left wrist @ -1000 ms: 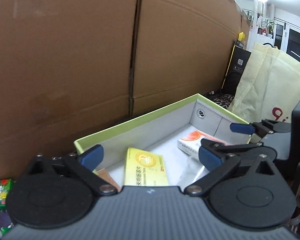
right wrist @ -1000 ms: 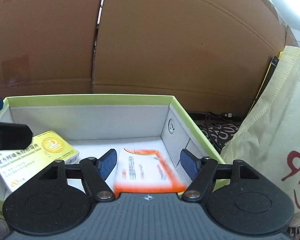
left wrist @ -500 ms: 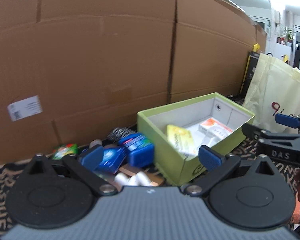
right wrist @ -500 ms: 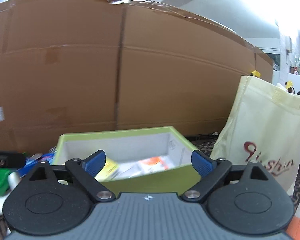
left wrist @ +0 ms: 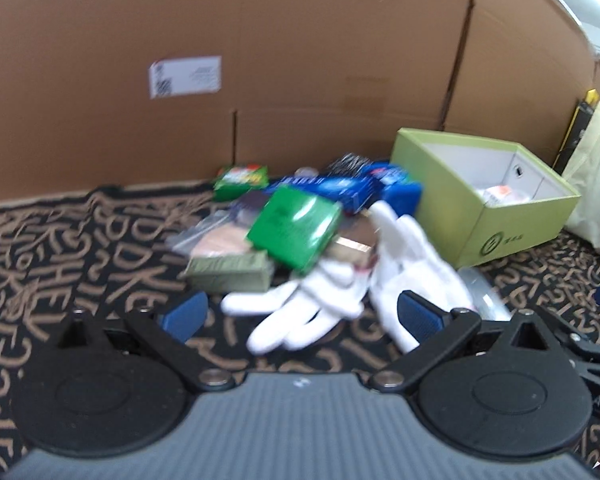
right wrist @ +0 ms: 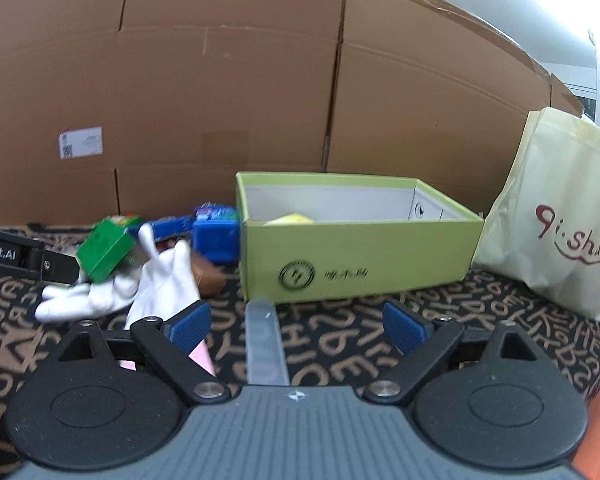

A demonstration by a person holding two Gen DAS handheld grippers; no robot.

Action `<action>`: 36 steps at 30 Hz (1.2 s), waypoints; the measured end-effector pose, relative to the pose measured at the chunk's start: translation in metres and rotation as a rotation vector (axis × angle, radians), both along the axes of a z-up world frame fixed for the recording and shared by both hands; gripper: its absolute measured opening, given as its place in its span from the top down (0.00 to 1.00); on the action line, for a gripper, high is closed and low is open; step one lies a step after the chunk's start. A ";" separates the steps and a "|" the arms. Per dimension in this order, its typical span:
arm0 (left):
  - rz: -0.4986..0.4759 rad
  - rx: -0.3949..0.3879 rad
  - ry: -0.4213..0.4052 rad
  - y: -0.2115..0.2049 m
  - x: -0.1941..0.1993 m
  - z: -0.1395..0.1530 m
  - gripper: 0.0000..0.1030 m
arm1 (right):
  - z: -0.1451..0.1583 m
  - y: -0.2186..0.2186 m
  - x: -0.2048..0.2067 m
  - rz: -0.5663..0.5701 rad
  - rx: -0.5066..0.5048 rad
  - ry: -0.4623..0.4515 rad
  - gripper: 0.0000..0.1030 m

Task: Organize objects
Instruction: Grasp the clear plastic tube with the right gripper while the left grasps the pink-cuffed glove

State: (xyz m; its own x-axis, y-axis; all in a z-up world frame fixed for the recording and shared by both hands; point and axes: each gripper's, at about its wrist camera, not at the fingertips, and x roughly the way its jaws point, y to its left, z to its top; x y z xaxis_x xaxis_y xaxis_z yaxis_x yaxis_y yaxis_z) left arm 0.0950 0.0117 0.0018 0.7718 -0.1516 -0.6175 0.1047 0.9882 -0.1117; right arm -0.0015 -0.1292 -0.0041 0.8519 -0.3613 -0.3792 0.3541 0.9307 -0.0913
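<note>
Objects (left wrist: 300, 232) heaped on patterned cloth (left wrist: 60, 248), left of lime-green box (right wrist: 356, 256).

Left gripper (left wrist: 300, 314) and right gripper (right wrist: 296, 326) both spread wide, empty. Ahead: white gloves (left wrist: 340, 292), green carton (left wrist: 294, 230), blue packs (left wrist: 364, 190); all motion-blurred.

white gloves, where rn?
The white gloves lie on the patterned cloth just ahead of the open left claw, below the green box and left of the lime box.

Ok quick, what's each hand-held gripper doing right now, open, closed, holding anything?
Left hand-held gripper: open, holding nothing.
Right hand-held gripper: open, holding nothing.
</note>
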 end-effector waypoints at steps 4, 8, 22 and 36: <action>0.016 0.009 0.016 0.008 -0.005 -0.008 0.00 | -0.012 0.009 -0.004 -0.023 -0.001 0.025 0.07; 0.020 0.023 0.024 0.010 -0.007 -0.013 0.00 | -0.022 0.016 -0.005 -0.015 0.007 0.047 0.07; -0.193 -0.179 0.108 -0.019 0.010 -0.023 0.00 | -0.017 0.024 -0.003 0.000 -0.049 0.068 0.08; -0.285 -0.045 0.111 -0.068 0.038 -0.041 0.66 | -0.023 -0.009 -0.016 -0.028 0.048 0.078 0.23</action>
